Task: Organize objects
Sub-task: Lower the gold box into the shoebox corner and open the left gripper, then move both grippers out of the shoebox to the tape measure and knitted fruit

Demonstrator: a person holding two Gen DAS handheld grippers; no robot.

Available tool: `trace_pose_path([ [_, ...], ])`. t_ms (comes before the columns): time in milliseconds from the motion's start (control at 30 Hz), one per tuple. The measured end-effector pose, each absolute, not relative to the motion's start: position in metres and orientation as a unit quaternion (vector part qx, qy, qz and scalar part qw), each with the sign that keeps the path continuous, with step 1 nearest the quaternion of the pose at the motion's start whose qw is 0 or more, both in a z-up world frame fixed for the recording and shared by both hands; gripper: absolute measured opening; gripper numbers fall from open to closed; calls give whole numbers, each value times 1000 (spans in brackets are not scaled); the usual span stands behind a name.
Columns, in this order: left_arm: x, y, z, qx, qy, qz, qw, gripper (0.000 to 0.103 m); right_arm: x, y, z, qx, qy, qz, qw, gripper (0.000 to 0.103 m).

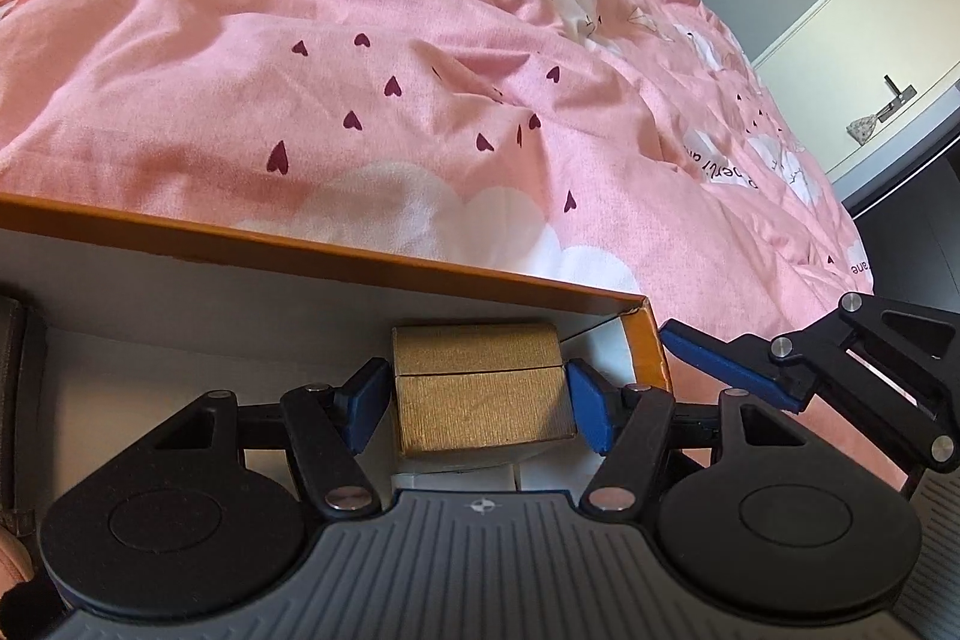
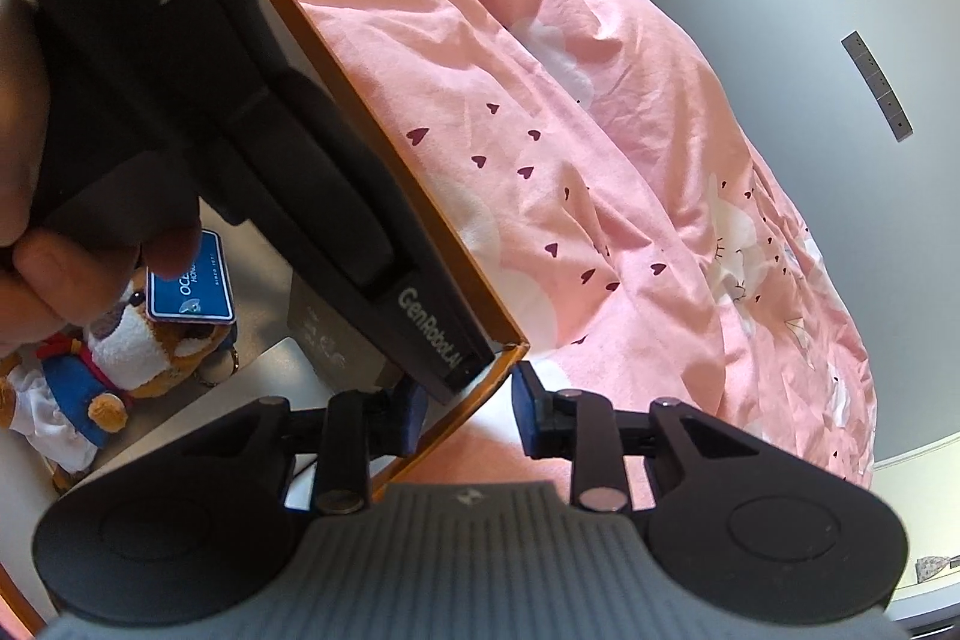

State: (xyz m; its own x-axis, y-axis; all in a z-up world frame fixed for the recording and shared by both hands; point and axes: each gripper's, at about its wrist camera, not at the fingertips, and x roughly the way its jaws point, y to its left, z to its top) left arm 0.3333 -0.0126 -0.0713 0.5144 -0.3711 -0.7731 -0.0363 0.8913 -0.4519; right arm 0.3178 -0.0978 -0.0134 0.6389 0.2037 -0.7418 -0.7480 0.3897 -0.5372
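A gold gift box (image 1: 480, 385) sits in the far right corner of an orange-rimmed cardboard box (image 1: 336, 253) with a white inside. My left gripper (image 1: 477, 397) is shut on the gold box, one blue pad at each side. My right gripper (image 2: 468, 415) is open and straddles the cardboard box's corner wall (image 2: 480, 400), its left finger inside, its right finger outside; it also shows in the left wrist view (image 1: 720, 364). The left gripper's black body (image 2: 252, 100) crosses the right wrist view and hides the gold box there.
A pink duvet (image 1: 420, 70) with hearts and clouds lies behind the box. A plush bear in blue clothes (image 2: 78, 376) and a blue tag (image 2: 189, 292) lie inside the box at the left. A white cabinet (image 1: 888, 28) stands at the far right.
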Motion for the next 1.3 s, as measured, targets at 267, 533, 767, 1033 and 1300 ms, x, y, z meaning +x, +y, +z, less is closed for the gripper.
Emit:
trace_pose_path([
  [267,332,-15,-74,-207,497,-101,836,71,323,-97,-21,-459,306,305,776,32],
  [533,327,-12,-69,-229,490,-105,834,67,319,-98,-20,-460,309,300,777,32],
  [767,302,-8,-48,-222,453,-86,859,67,308,-96,-16,-453,310,299,780,34],
  [1033,264,2,-18,-203,419,-53,883,66,274,-95,3,-440,291,300,795,36],
  [1300,218,0,11,-177,397,-59,899,65,224,-100,30,-368,277,309,832,37],
])
